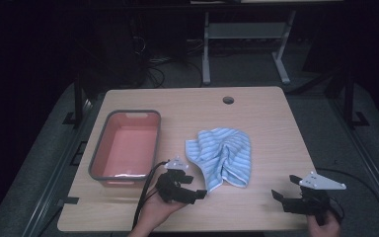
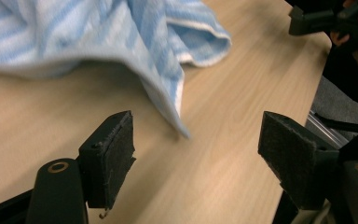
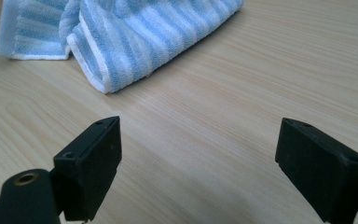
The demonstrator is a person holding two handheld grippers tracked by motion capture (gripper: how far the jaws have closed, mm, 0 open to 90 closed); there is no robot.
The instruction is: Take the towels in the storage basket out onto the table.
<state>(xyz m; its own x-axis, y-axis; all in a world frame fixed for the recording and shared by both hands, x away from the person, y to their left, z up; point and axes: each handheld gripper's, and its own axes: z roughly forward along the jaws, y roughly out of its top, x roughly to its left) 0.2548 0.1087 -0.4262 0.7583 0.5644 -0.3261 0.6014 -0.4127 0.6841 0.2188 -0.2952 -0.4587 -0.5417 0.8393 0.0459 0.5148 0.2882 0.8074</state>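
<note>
Table (image 1: 271, 123) | red bin (image 1: 128, 143) empty | towel (image 1: 224, 155) beside | both grippers' fingers apart

Dim high view, dark surroundings, soft shadows, blurred foreground tongs

Both grippers are black, the left gripper (image 1: 201, 194) and the right gripper (image 1: 282, 187) each topped by a grey three-cornered plate, with thick black cables trailing and felt-like square pads (image 2: 116, 156).
</note>
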